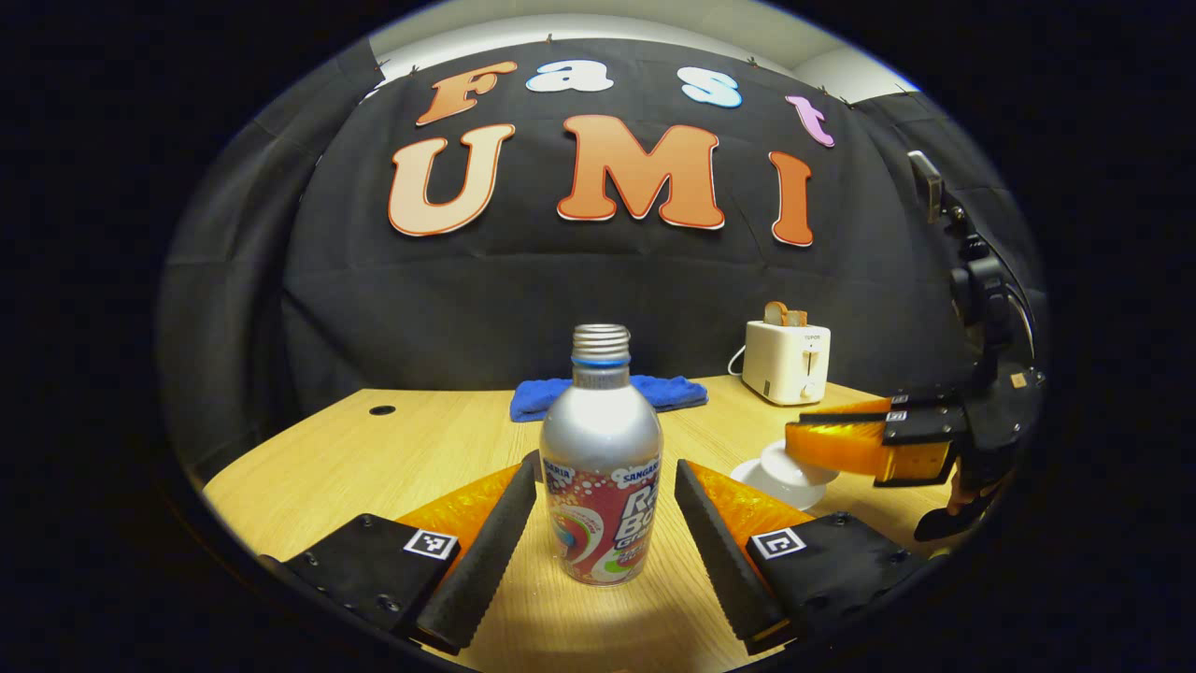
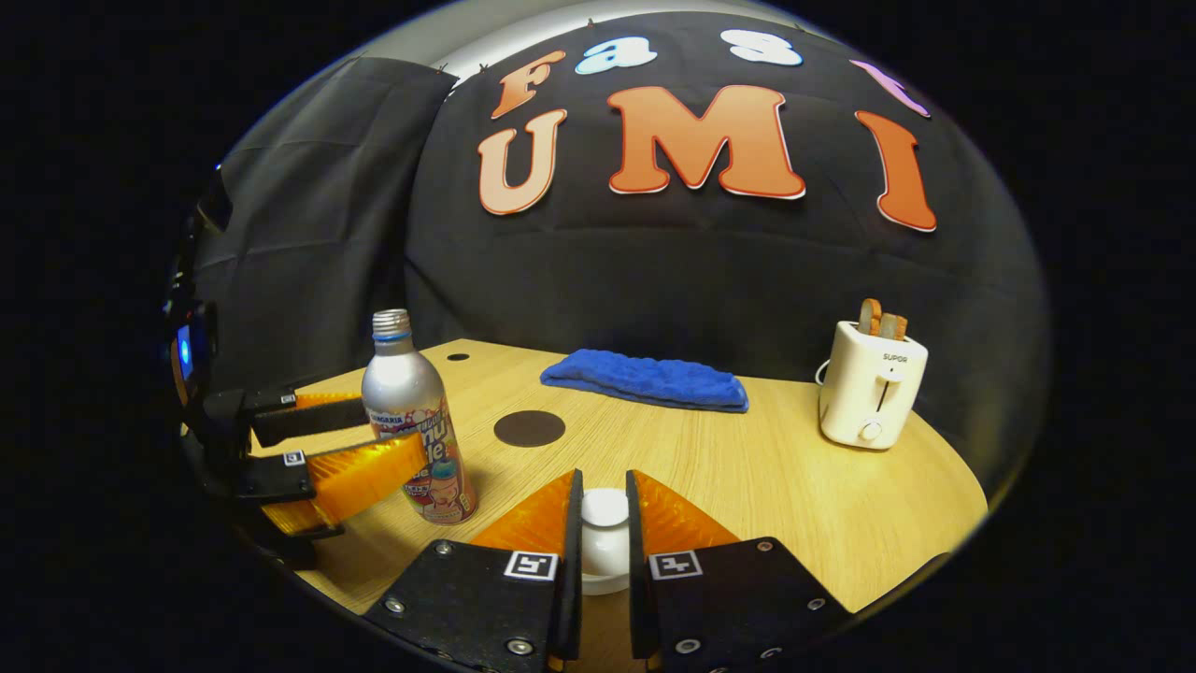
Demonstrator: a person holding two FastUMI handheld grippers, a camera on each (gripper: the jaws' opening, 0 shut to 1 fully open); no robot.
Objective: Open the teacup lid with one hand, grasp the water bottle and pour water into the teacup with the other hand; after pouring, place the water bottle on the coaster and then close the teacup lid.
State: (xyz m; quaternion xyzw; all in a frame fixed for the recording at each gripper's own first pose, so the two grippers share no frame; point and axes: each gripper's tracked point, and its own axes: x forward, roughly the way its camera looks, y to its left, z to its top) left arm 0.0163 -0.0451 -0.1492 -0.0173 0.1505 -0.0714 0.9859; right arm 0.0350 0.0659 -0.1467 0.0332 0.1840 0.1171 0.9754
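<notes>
My left gripper (image 1: 605, 509) is level and spread wide, one finger (image 1: 486, 551) on each side of the gap, touching nothing. My right gripper (image 2: 604, 533) points forward and slightly down, its fingers (image 2: 572, 551) drawn close and pressing on what sits between them.

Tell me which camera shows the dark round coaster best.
The right gripper view: the coaster lies in plain sight on the table, between the water bottle and the blue cloth. In the left gripper view, I cannot make it out.
</notes>
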